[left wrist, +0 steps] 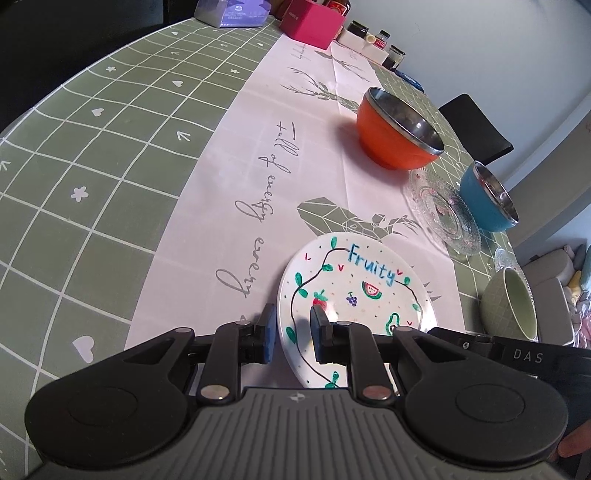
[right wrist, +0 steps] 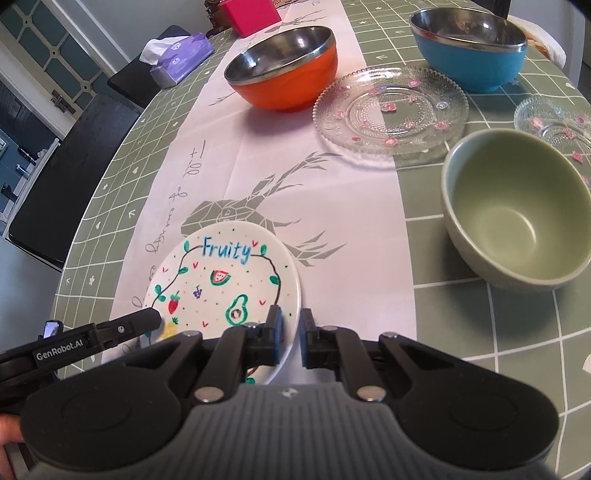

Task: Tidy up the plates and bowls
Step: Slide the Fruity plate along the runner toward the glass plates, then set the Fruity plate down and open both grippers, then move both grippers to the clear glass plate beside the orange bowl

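Home dining area, table laid w/ everyday crockery.

Green grid-print tablecloth (left wrist: 110, 155) w/ hearts, white deer-print runner (right wrist: 295, 192), tissue pack (right wrist: 177, 59), pink box (left wrist: 310, 22), condiment jars (left wrist: 376, 40) at far end; dark chairs (right wrist: 74, 162) alongside, paneled glass door (right wrist: 44, 66) behind, soft toys (left wrist: 576, 288) off to one side.

The white plate (right wrist: 225, 280) has "Fruity" handwritten in blue at its 12 o'clock. Table runner (left wrist: 258, 155) script says "full of energy every". Left gripper (right wrist: 77, 345) reads "GenRobot.AI", and the right gripper (left wrist: 528, 356) shows "DAS".
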`<state>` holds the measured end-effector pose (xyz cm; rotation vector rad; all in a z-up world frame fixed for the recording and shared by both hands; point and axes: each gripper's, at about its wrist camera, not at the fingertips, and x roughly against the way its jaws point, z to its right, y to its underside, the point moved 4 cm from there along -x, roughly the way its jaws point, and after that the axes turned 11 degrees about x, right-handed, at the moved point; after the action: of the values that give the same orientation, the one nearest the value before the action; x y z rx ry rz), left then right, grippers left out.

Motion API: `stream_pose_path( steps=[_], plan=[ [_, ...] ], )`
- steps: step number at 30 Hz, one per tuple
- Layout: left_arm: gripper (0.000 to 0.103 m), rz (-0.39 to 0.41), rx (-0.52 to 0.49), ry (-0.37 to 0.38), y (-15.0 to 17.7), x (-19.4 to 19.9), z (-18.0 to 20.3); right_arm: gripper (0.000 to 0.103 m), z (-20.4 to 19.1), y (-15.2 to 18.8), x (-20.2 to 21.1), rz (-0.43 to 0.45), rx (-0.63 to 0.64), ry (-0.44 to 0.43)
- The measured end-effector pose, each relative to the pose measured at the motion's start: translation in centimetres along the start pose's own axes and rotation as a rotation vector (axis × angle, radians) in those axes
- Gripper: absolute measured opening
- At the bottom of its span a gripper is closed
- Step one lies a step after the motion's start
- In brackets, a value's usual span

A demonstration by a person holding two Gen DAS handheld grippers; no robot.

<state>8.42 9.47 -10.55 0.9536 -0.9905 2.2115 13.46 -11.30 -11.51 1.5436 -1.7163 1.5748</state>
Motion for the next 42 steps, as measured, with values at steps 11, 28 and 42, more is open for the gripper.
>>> stream_pose_path(
  steps=[11, 28, 42],
  plan=[
    [0.039, 0.064, 0.057, -0.01, -0.5, 0.6, -0.7, 0.016, 0.5, -0.2, 0.0, -0.007, -0.061, -0.041],
    [0.051, 0.116, -0.117, 0.2, -3.9, 1.8, 6.0, 0.055, 2.3, -5.1, 5.0, 0.229, -0.045, 0.014],
    [0.051, 0.005, -0.161, 0.335, -7.4, -6.5, 13.5, 0.061, 11.3, -10.8, 4.3, 0.263, -0.161, 0.163]
  ],
)
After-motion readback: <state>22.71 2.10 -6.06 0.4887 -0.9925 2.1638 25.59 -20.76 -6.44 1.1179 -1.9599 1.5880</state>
